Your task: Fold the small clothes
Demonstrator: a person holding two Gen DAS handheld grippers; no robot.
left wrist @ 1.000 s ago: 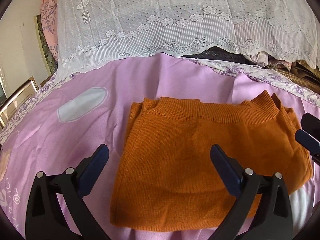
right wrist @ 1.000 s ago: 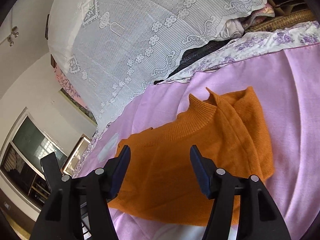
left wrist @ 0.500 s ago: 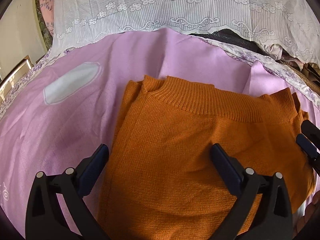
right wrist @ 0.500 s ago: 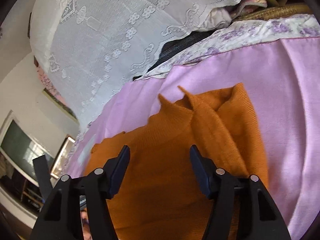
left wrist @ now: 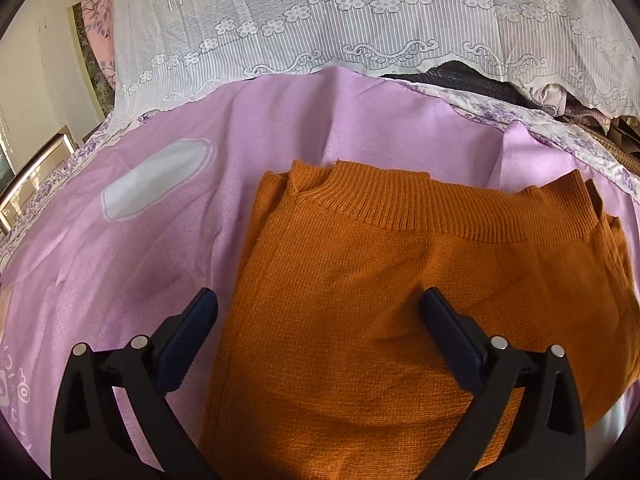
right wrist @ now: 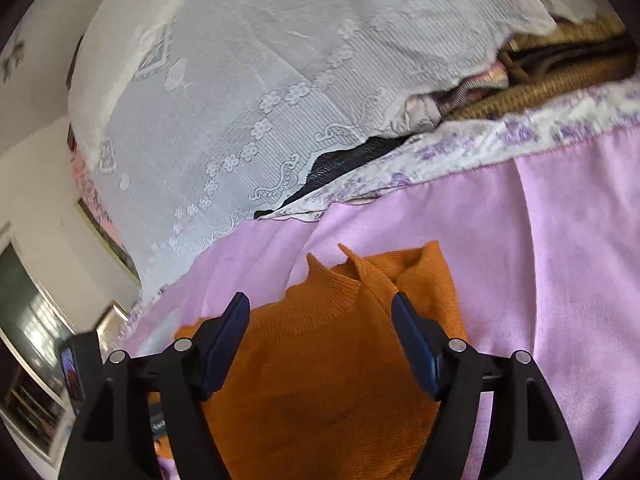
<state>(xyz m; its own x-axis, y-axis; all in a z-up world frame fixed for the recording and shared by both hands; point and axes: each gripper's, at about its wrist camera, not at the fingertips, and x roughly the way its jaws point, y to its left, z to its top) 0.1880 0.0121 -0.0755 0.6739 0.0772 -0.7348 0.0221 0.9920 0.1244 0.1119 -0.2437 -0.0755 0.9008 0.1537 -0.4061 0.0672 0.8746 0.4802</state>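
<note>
Folded orange sweater [left wrist: 380,320] lies flat on the pink sheet [left wrist: 140,260] of the bed, ribbed hem toward the lace cover [left wrist: 360,20]. Left hand-held gripper [left wrist: 320,312] hovers over it w/ fingers wide apart, holding nothing; vs 0.5 s ago it has pulled back a bit, more sheet showing. Right hand-held gripper [right wrist: 320,320] also spread, empty, now lower and nearer the sweater [right wrist: 320,380]; its view is blurred.

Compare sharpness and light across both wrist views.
Left wrist: sharp, sunlit, knit ribs crisp on the orange sweater; fisheye bends the lace cover. Right wrist: motion-blurred lace and sweater, though the right tool stays sharp.
</note>
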